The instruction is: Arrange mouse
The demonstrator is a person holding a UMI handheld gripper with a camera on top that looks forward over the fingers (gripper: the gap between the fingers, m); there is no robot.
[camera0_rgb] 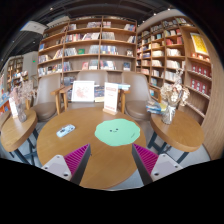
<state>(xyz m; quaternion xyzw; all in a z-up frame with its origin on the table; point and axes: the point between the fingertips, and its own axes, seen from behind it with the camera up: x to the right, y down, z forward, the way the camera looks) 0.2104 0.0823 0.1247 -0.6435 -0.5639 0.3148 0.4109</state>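
Bookshelves (pixel 95 45) are being seen beyond a round wooden table (pixel 100 150). A green mat (pixel 117 131) is lying ahead of the fingers. The mouse (pixel 66 130) is lying left of it, long axis slanting up-right. The gripper (pixel 112 160) is being held wide open, nothing gripped.

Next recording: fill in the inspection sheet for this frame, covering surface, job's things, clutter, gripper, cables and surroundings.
Surface: round wooden table, mostly bare.
Job's things: green mouse mat lying flat beyond the fingers; small pale object to its left, possibly the mouse, too small to confirm.
Clutter: nothing else seen on this table.
Gripper: gripper open, holding nothing, fingers above the table's near part.
Cables: nothing seen.
Surroundings: bookshelves along the walls, chairs behind the table, other tables at either side.
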